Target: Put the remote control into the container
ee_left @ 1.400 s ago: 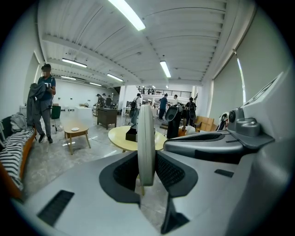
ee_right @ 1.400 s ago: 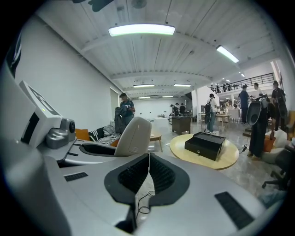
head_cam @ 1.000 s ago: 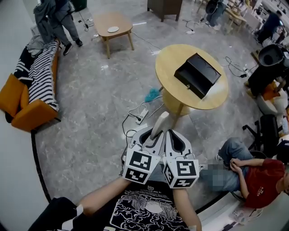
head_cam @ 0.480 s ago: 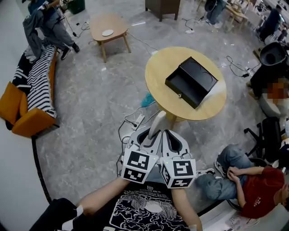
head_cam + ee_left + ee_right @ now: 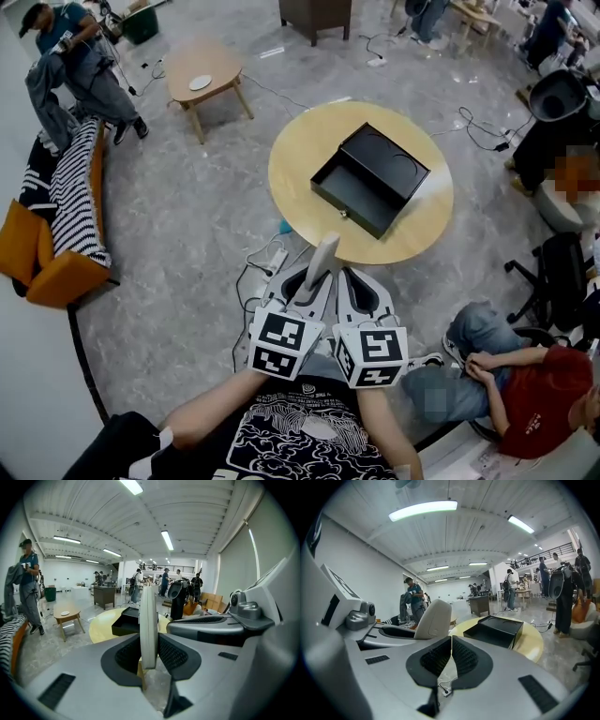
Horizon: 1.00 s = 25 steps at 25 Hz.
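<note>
My left gripper (image 5: 309, 277) is shut on a slim white remote control (image 5: 322, 262) that sticks up and forward from its jaws. In the left gripper view the remote control (image 5: 148, 625) stands edge-on between the pads of the left gripper (image 5: 149, 654). My right gripper (image 5: 361, 281) sits right beside it, shut with nothing in it, and its jaws (image 5: 451, 654) meet. The container, an open black box (image 5: 369, 178), lies on the round wooden table (image 5: 300, 183) ahead of both grippers. The right gripper view shows the box (image 5: 494, 630) and the remote control (image 5: 433, 619) to its left.
A person in a red shirt (image 5: 534, 384) sits at the lower right. A power strip with cables (image 5: 275, 260) lies on the floor by the table base. A small wooden table (image 5: 205, 73) and a couch (image 5: 58, 220) stand to the left, with a person (image 5: 73, 64) near them.
The round table with the black box has come closer and shifted left in the head view. Both grippers keep their pose, the remote still held.
</note>
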{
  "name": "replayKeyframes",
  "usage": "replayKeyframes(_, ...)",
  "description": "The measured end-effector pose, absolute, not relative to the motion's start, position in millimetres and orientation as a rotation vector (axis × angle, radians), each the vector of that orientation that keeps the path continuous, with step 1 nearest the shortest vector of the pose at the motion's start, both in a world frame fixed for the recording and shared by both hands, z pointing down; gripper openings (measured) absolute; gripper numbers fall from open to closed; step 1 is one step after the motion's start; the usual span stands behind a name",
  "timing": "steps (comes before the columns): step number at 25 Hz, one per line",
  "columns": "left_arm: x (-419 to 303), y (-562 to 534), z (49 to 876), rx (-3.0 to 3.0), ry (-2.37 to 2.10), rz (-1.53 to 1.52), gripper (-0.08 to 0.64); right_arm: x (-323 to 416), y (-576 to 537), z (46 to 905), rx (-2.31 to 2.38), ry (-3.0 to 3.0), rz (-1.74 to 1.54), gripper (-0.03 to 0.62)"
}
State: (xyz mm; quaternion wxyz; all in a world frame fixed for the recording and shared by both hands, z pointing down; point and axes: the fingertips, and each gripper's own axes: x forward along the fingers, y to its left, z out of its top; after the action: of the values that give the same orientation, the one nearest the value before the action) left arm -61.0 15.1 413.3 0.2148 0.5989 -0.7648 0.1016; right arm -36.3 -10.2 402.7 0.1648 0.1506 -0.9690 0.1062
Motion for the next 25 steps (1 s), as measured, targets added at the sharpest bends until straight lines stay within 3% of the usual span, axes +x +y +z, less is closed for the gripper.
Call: replayKeyframes(25, -78, -96, 425, 1.818, -1.975, 0.36, 0.109, -51, -121, 414, 0.638, -2.716, 0.371, 0.024)
